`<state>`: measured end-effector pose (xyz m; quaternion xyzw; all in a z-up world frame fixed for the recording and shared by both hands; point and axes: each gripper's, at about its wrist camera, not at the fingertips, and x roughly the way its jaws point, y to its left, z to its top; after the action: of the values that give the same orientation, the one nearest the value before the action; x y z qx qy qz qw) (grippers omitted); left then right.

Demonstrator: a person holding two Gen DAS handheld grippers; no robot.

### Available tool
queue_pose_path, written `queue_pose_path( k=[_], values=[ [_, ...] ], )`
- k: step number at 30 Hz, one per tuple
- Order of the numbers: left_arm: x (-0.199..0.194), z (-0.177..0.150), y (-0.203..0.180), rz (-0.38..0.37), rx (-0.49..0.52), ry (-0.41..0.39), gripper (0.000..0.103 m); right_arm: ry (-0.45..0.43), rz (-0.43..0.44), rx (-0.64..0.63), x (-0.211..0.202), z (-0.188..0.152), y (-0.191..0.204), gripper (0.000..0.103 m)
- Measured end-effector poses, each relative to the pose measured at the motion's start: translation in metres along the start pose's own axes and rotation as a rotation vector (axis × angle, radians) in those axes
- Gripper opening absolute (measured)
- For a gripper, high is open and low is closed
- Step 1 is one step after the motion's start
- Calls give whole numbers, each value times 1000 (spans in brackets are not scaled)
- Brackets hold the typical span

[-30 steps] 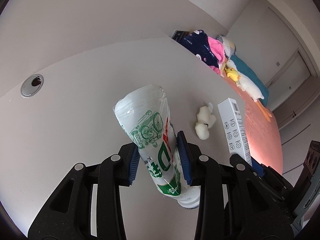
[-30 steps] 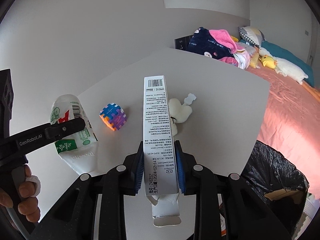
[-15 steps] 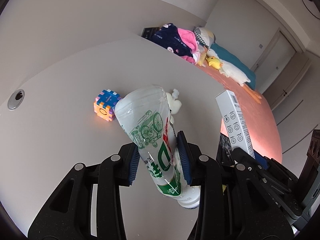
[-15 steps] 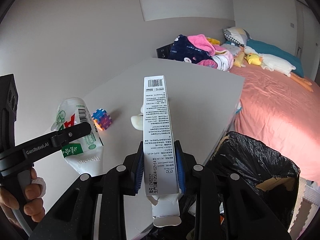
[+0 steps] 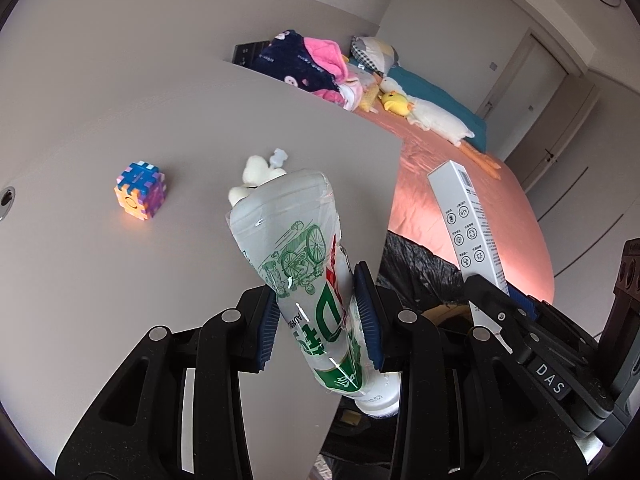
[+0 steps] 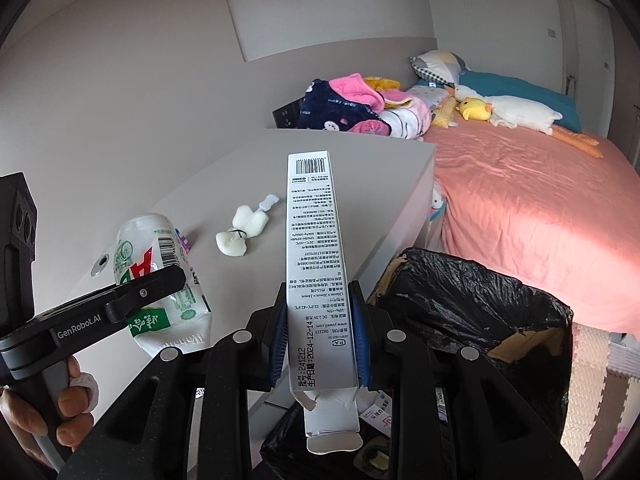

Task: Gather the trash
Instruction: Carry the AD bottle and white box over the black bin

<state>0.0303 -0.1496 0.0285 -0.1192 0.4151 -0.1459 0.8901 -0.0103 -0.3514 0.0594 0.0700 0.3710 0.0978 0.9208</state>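
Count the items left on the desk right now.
2: a colourful puzzle cube near the left, and a white plush toy toward the far edge. The held bottle may hide more.

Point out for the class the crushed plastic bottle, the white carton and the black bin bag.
crushed plastic bottle (image 5: 298,240), left wrist view, on the green bicycle print of its label.
white carton (image 6: 314,248), right wrist view, on its printed face below the barcode.
black bin bag (image 6: 472,292), right wrist view, on the crinkled plastic over the bin's rim.
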Motion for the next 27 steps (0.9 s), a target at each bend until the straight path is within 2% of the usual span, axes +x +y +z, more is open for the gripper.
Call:
queue_pose_path(
  k=[27],
  values=[
    [32,-20,-110,-79,195,84,35,-59,-101,150,-60,-21,-96,30]
  ],
)
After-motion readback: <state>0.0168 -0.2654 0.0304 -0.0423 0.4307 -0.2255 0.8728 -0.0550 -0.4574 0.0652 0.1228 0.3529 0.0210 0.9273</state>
